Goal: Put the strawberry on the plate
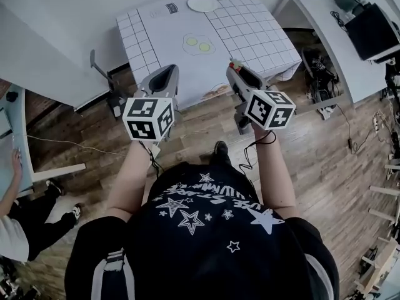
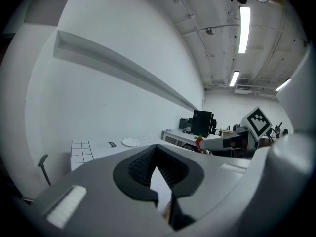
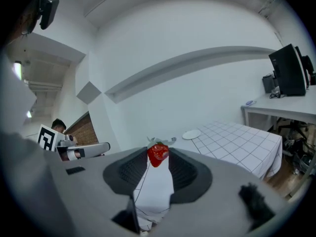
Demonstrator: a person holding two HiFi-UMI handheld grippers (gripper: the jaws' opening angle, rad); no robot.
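A red strawberry [image 3: 158, 155] with a green cap is pinched between the tips of my right gripper [image 3: 158, 158], which is shut on it. In the head view this gripper [image 1: 237, 69] hovers over the near edge of the gridded white table [image 1: 250, 36], with the strawberry [image 1: 235, 64] at its tip. The white plate [image 1: 203, 3] lies at the table's far end, well ahead of both grippers, and shows small in the right gripper view as the plate [image 3: 190, 134]. My left gripper [image 1: 166, 71] hangs beside the right one, shut with nothing in it.
A pale mat with two yellow-green rounds [image 1: 198, 43] lies mid-table. A desk with a dark monitor [image 1: 370, 29] stands at the right, with cables [image 1: 325, 67] on the wooden floor below. Another person [image 1: 15, 211] sits at the lower left.
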